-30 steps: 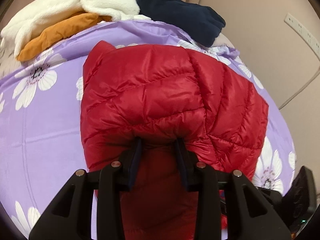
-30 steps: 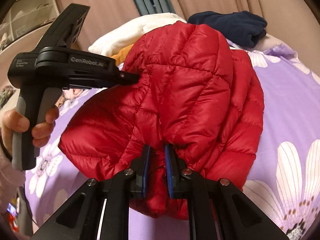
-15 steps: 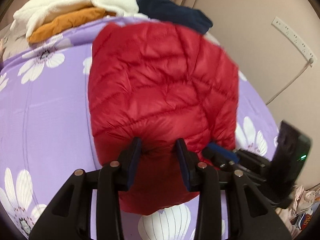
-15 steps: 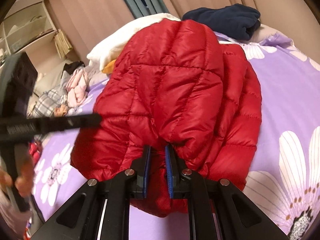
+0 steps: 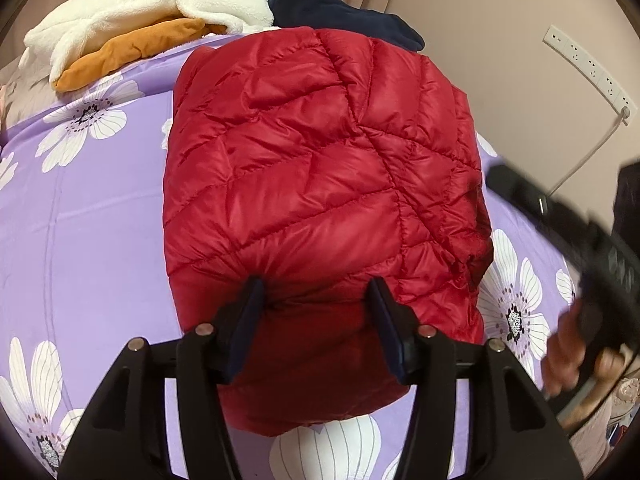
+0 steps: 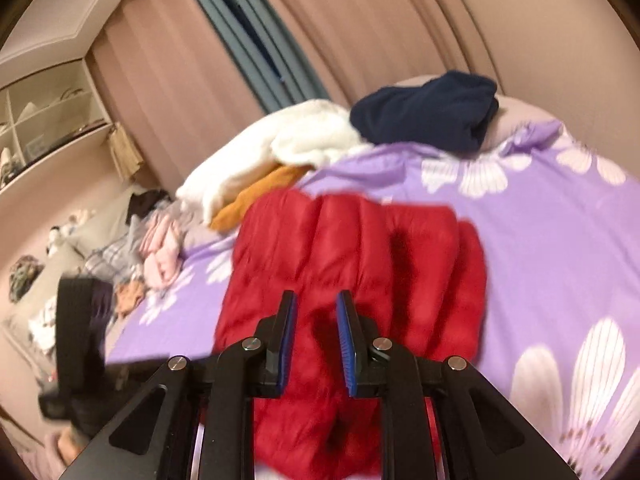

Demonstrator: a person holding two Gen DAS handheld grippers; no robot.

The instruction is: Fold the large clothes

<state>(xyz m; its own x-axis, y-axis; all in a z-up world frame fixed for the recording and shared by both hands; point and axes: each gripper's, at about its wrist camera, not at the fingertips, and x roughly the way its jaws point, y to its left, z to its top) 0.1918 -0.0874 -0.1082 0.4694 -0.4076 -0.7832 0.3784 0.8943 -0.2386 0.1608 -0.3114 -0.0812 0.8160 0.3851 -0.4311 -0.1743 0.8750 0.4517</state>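
Observation:
A red quilted puffer jacket (image 5: 320, 160) lies folded on the purple flowered bedspread (image 5: 80, 220). My left gripper (image 5: 316, 284) sits at the jacket's near edge. Its jaws are opening, with a fold of red fabric lying loose between them. In the right wrist view my right gripper (image 6: 316, 300) hovers above the jacket (image 6: 360, 248). Its jaws are opening a little and hold nothing; the jacket shows through the gap. The right gripper's body appears as a black blur (image 5: 560, 216) at the right of the left wrist view, held by a hand (image 5: 576, 352).
At the bed's far end lie a white fleece (image 5: 152, 4), an orange garment (image 5: 128, 52) and a navy garment (image 5: 344, 16). A power strip (image 5: 588, 68) hangs on the right wall. Loose clothes (image 6: 152, 248) are heaped left of the bed, under shelves (image 6: 40, 120).
The jacket's top layer has come down flat onto the bed. My left jaws have spread wider. My right gripper has let go of the jacket, parted slightly and lifted away.

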